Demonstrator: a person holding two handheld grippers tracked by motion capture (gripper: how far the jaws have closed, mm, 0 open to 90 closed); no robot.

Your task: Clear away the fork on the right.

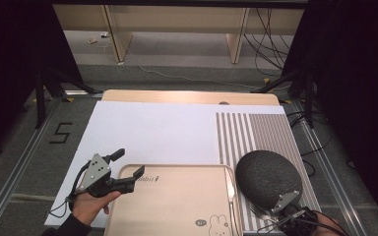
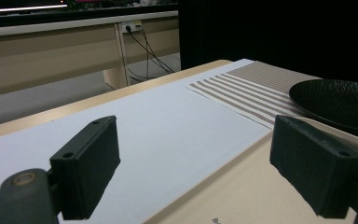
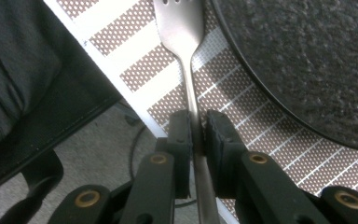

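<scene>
At the near right corner of the tabletop [image 1: 128, 128], the right gripper [image 3: 196, 133] has pinched narrow on the handle of a fork [image 3: 182, 28]. Its long axis runs straight ahead of the gripper, tines at the far end, over the striped mat [image 3: 135, 70], just left of the dark plate [image 3: 307, 60]. The left gripper [image 1: 128, 166] stands wide and holds nothing, over the far left corner of the tan tray [image 1: 177, 196], farther from the fork.
</scene>
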